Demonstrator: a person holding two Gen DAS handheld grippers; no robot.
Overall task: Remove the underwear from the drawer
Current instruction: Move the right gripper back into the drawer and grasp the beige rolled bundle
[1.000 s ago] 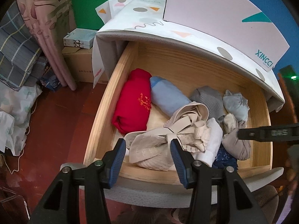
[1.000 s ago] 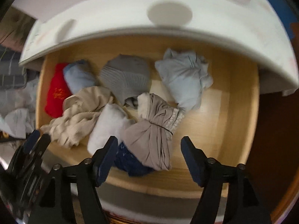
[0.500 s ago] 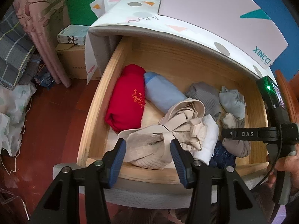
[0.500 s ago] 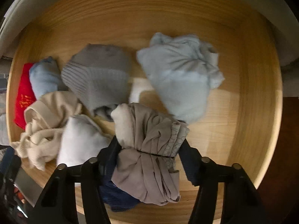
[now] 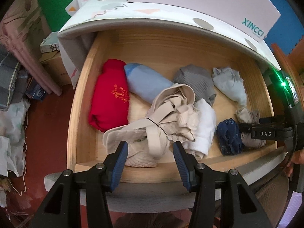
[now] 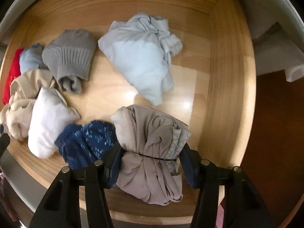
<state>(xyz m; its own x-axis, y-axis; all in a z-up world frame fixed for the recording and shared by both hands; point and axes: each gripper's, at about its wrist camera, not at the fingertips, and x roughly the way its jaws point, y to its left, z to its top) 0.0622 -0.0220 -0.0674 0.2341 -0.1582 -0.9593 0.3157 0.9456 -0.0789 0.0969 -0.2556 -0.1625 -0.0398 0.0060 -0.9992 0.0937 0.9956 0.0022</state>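
Note:
The wooden drawer stands pulled out and holds several rolled garments. My right gripper points straight down at the front right corner. Its jaws are closing, and the pads press either side of a taupe underwear bundle tied with a thin black band. In the left wrist view that bundle shows beside the right gripper's black body. My left gripper hangs open above the drawer's front edge, and a beige strappy bundle lies beyond its fingers, untouched.
Also in the drawer are a red roll, a light blue roll, a grey knit piece, a pale blue bundle, a white piece and navy lace. A white box sits on the cabinet. Cloth piles crowd the floor at left.
My right gripper has come down into the drawer, and its jaws have narrowed from wide apart onto the taupe bundle. The left gripper has drifted a little lower, still open.

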